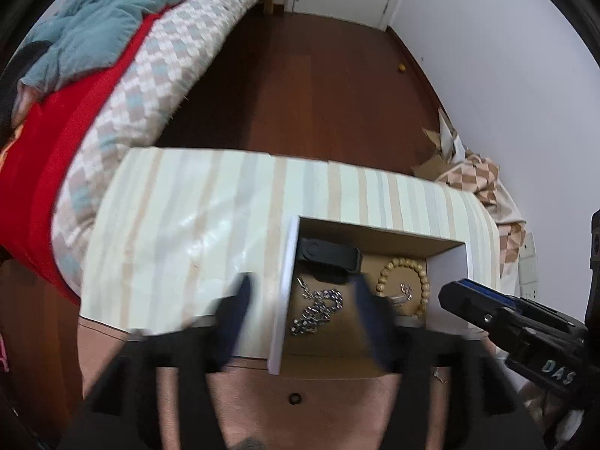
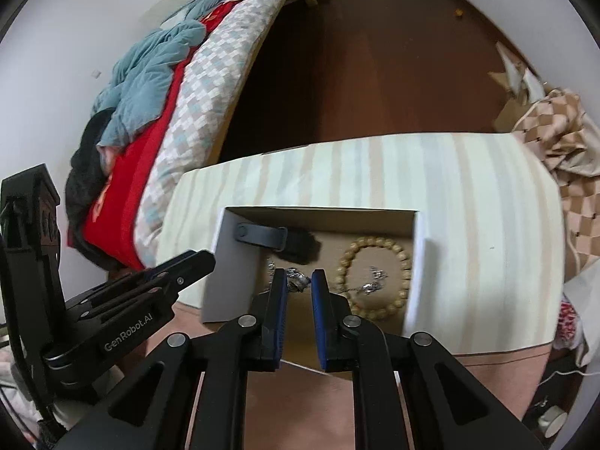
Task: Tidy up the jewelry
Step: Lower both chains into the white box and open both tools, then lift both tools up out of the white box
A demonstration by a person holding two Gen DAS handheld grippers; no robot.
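Note:
An open cardboard box (image 1: 285,273) sits on a striped table (image 1: 195,217). Inside lie a silver chain (image 1: 318,309), a wooden bead bracelet (image 1: 405,285) with small silver earrings (image 1: 403,294) in its ring, and a black strap (image 1: 330,255). My left gripper (image 1: 303,300) is open, its fingers straddling the box's left wall. My right gripper (image 2: 299,281) is open and empty, tips just above the silver chain (image 2: 296,279). The right wrist view also shows the bracelet (image 2: 375,277), the earrings (image 2: 373,281), the strap (image 2: 277,242) and the box (image 2: 232,262).
A bed (image 1: 123,86) with checked and red covers stands at the left of the table. Dark wooden floor (image 1: 318,93) lies beyond it. Checked fabric and cardboard scraps (image 1: 472,172) lie on the floor at the right. The table's near edge is close below both grippers.

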